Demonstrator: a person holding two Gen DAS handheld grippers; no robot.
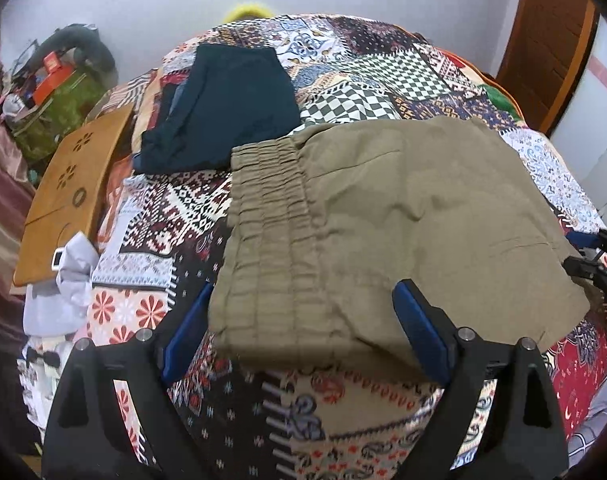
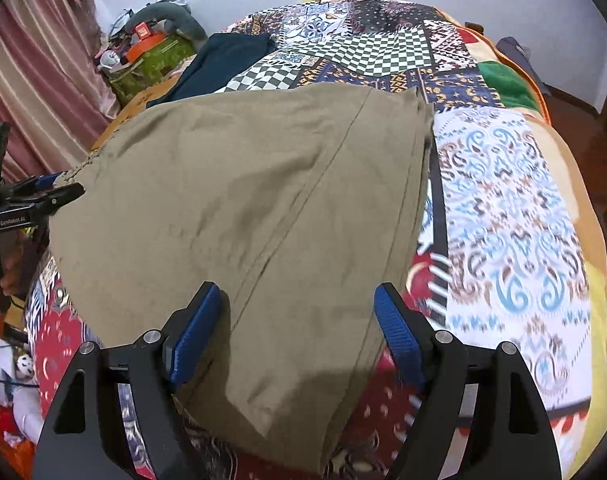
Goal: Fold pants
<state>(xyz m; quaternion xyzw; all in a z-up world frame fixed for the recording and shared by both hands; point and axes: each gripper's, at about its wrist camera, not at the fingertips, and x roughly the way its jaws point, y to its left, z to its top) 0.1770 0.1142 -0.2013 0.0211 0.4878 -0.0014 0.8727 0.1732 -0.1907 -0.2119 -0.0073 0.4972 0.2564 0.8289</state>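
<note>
Khaki pants [image 1: 383,216] lie folded flat on the patchwork bedspread [image 1: 343,76], their gathered elastic waistband [image 1: 267,216] toward the left. My left gripper [image 1: 303,304] is open, its blue pads astride the near waistband corner without pressing it. In the right wrist view the pants [image 2: 239,184] fill the middle, a seam running down them. My right gripper [image 2: 299,296] is open too, its pads on either side of the near leg end and not squeezing the cloth. Each gripper shows in the other's view: the right gripper [image 1: 587,254] at the pants' right edge, the left gripper [image 2: 59,186] at their left edge.
A dark navy folded garment [image 1: 223,108] lies behind the khaki pants. A wooden board [image 1: 71,188] and white cloth [image 1: 63,280] sit at the bed's left side, with a cluttered green stand [image 1: 59,108] and a curtain [image 2: 35,60] beyond. A wooden door [image 1: 551,40] is at the right.
</note>
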